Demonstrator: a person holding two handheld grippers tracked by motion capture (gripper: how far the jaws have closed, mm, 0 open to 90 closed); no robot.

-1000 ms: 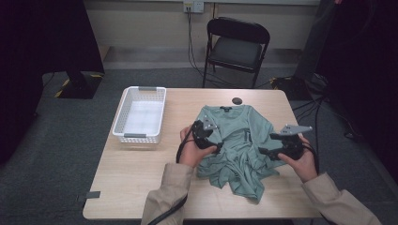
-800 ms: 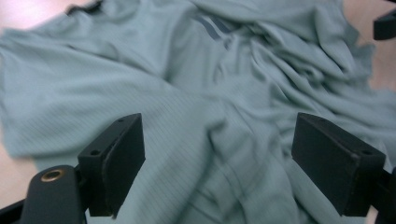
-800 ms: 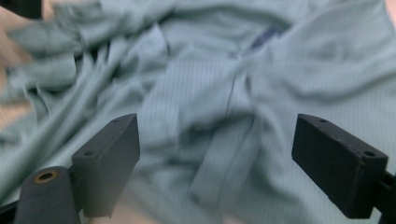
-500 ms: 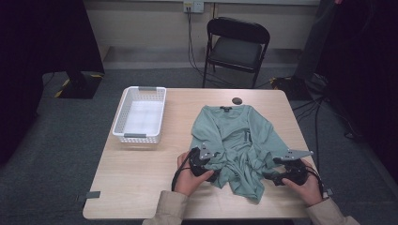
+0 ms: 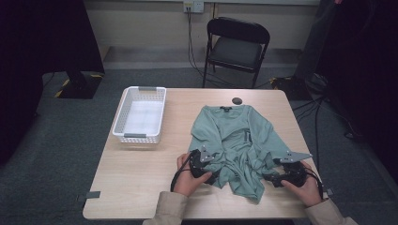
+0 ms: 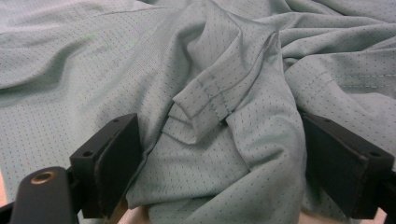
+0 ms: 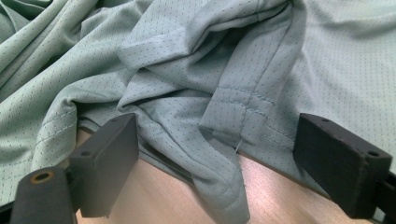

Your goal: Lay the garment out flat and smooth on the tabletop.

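White basket (image 5: 139, 117) at table's left, well apart. Left gripper (image 5: 212, 177) wide open, crumpled hem of green shirt (image 5: 237, 136) bunched between jaws, not pinched. Right gripper (image 5: 268, 178) also wide open, straddling a hemmed corner at near edge. Likely pre-grasp step; next, closing both on hems. Small black disc (image 5: 237, 100) beyond collar; nothing blocking

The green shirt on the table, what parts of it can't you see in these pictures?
- High view: the shirt has bunched folds that hide its lower hem and sleeve ends.
- Left gripper view: the left tongs and the frame edges cut the cloth off.
- High view: the small dark disc is too small to identify.
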